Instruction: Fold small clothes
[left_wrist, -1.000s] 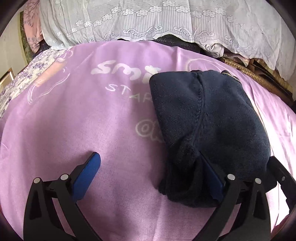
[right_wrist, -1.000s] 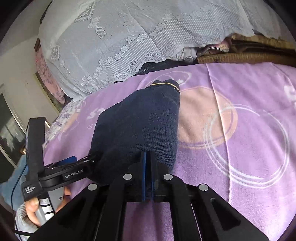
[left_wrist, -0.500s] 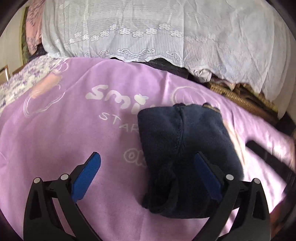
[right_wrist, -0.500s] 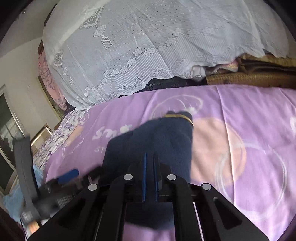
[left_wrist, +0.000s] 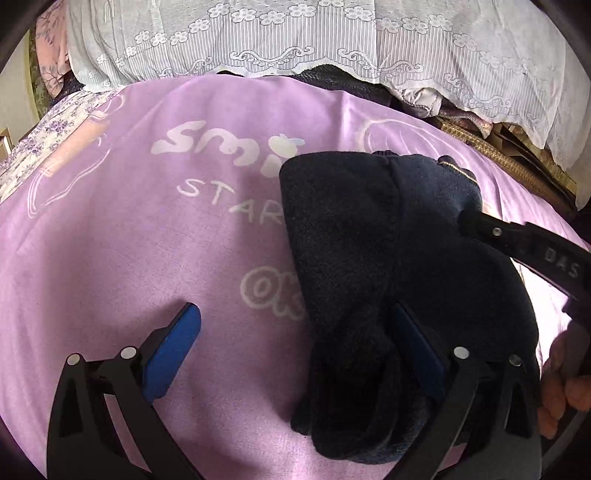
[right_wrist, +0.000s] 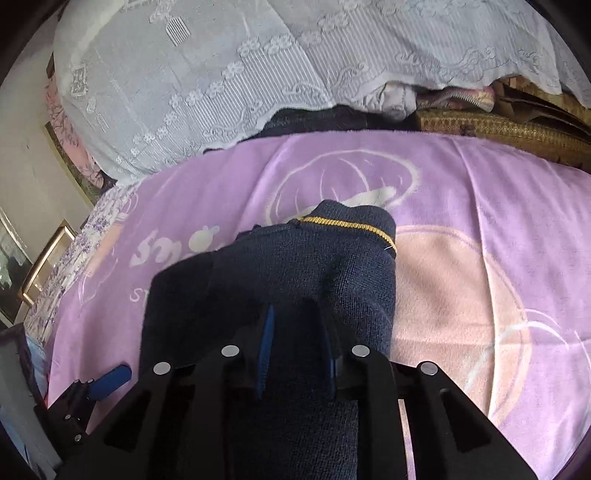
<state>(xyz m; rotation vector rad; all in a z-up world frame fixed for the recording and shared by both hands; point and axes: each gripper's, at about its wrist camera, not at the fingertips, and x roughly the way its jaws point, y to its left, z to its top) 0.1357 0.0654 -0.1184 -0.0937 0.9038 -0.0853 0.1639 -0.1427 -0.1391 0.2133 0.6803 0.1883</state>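
While folded, garment (right_wrist: 295, 280) lies between right hand-held gripper (right_wrist: 295, 354) jaws.

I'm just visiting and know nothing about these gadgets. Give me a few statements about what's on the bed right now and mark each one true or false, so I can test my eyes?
1. The dark navy garment lies on a purple blanket. True.
2. The left claw is clamped shut. False: its blue pads stand wide apart, with only one near the garment.
3. The garment has a thin yellow stripe near its far end. True.
4. The blanket is plain, without any print. False: it bears white lettering and swirls.
5. The right claw has its pads slightly apart, with navy fabric between them; they have just been opening. True.
6. A red towel hangs behind the bed. False: a white lace cloth drapes there.
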